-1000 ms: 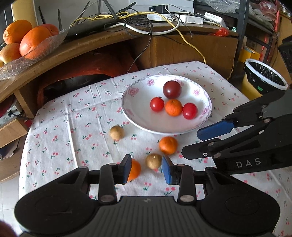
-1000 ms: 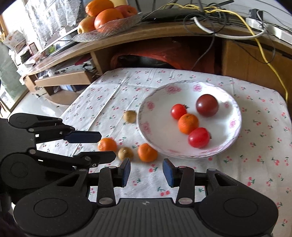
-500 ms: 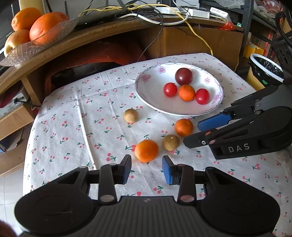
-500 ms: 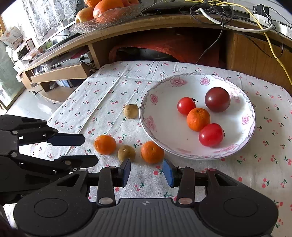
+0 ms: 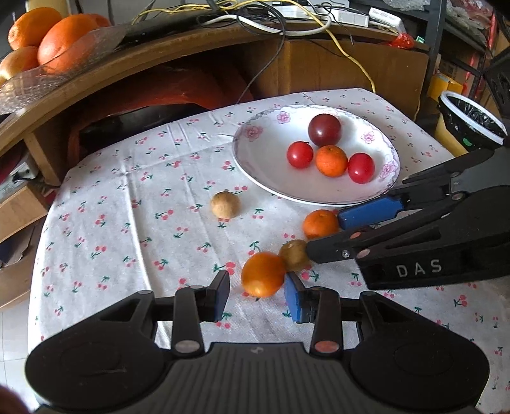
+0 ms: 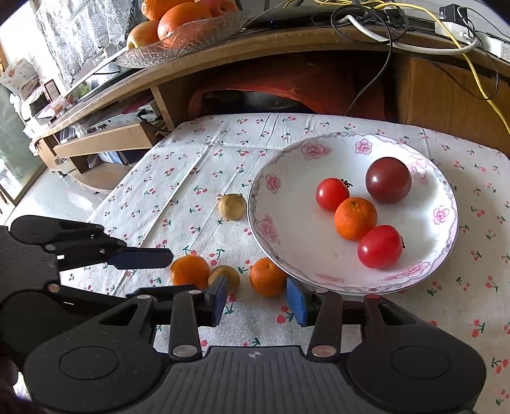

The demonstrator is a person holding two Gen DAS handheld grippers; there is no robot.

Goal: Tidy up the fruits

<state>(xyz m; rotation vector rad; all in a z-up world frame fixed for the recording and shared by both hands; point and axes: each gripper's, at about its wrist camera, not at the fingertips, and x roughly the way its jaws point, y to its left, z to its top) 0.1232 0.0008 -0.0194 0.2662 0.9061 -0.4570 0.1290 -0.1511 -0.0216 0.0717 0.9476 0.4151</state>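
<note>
A white flowered plate (image 5: 242,159) (image 6: 255,216) on the cherry-print cloth holds a dark plum (image 5: 324,129), two red tomatoes and a small orange (image 5: 331,160). My left gripper (image 5: 257,297) (image 6: 181,274) is open, with a loose orange (image 5: 263,274) (image 6: 189,270) between its fingertips, close to the right pad. A brown fruit (image 5: 295,254) (image 6: 224,277) sits beside that orange. My right gripper (image 6: 257,302) (image 5: 331,232) is open, and a second loose orange (image 6: 267,277) (image 5: 320,224) lies just ahead between its tips, by the plate's rim. Another brown fruit (image 5: 224,204) (image 6: 232,207) lies alone left of the plate.
A glass bowl of large oranges (image 5: 47,63) (image 6: 178,41) stands on the wooden shelf behind the table, beside tangled cables (image 5: 287,25). A black bin with a white rim (image 5: 471,121) is beyond the table's right edge. The floor drops away on the left.
My left gripper has come forward so the near orange now lies between its fingertips. My right gripper has closed in on the orange by the plate. No fruit has been taken.
</note>
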